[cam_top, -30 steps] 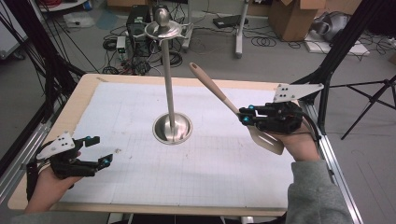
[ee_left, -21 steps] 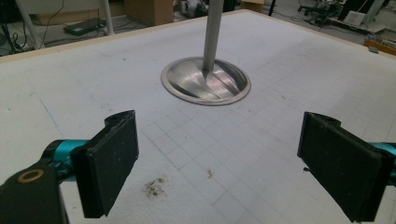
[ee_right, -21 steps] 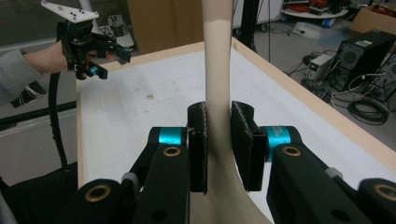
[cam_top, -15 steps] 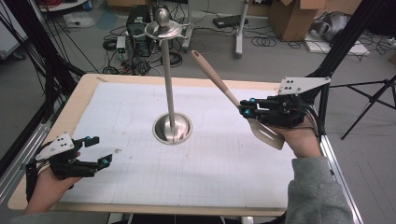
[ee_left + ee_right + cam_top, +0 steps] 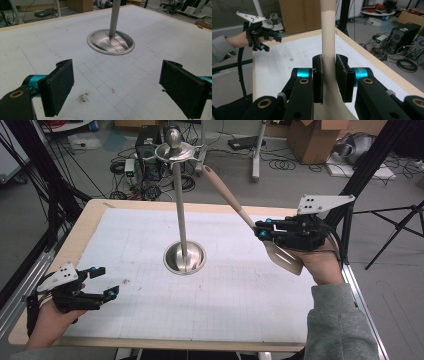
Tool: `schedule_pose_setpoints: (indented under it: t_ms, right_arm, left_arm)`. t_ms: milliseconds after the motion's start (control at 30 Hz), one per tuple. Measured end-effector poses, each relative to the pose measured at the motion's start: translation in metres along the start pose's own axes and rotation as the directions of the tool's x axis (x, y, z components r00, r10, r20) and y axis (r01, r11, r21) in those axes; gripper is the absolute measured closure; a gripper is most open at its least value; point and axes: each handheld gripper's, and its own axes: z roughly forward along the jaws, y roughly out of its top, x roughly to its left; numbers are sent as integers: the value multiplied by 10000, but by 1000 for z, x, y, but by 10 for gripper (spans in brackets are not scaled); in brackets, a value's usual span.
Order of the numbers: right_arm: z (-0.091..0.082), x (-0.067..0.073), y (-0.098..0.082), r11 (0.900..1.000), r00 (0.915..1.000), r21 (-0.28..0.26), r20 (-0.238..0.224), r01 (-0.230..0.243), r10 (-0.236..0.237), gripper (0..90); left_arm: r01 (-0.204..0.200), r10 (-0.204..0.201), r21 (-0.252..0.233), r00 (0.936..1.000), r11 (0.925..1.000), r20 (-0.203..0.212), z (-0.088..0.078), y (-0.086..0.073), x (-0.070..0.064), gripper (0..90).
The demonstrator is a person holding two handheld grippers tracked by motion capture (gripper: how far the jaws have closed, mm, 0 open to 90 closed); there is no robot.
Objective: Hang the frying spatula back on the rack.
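Nearby, steel stand [image 5: 184, 257] just beside held spatula's [image 5: 235, 207] handle.

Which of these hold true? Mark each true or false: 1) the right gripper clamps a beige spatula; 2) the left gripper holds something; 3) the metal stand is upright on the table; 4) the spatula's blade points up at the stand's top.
1) True: the right gripper has its pads pressed on the neck of the spatula.
2) False: the left gripper is open, with bare table between its jaws.
3) True: the metal stand rises straight from its round base.
4) False: the handle end points up toward the stand's top; the blade hangs low by the right hand.
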Motion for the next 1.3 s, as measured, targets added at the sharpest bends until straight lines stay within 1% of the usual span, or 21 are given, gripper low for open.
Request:
schedule_pose_setpoints:
  t_ms: [133, 200, 267, 467, 600, 767, 900, 1300]
  right_arm:
    - [0, -3, 4, 10000, 9999, 19, 121, -88, 88, 773]
    - [-1, -2, 5, 9999, 9999, -60, 101, -102, 103, 773]
    - [-1, -3, 7, 9998, 9999, -122, -29, -170, 169, 773]
    - [2, -2, 10, 9999, 10000, -138, 27, -76, 76, 773]
    - [2, -4, 12, 9996, 9999, -243, 31, -165, 166, 772]
    - [6, -5, 13, 9998, 9998, -122, 26, -186, 186, 772]
    - [6, -7, 13, 9996, 9998, -200, -22, -209, 209, 773]
    - [11, -8, 13, 9995, 9996, -121, -44, -277, 277, 772]
  left_arm:
    - [5, -5, -6, 10000, 10000, -12, -1, -1, 0, 130]
    - [-4, 4, -12, 10000, 10000, -29, -1, -1, 1, 130]
    - [20, -20, 19, 10000, 10000, -13, -1, -1, 1, 130]
    - [7, -7, 36, 10000, 10000, 16, 0, -1, 0, 130]
    - [21, -21, 34, 10000, 10000, 3, 0, -2, 0, 130]
    - [11, -11, 34, 10000, 10000, -3, -1, -1, 0, 130]
    - [23, -23, 39, 10000, 10000, -5, -1, -2, 0, 130]
    - [53, -53, 82, 10000, 10000, -5, -1, -2, 0, 130]
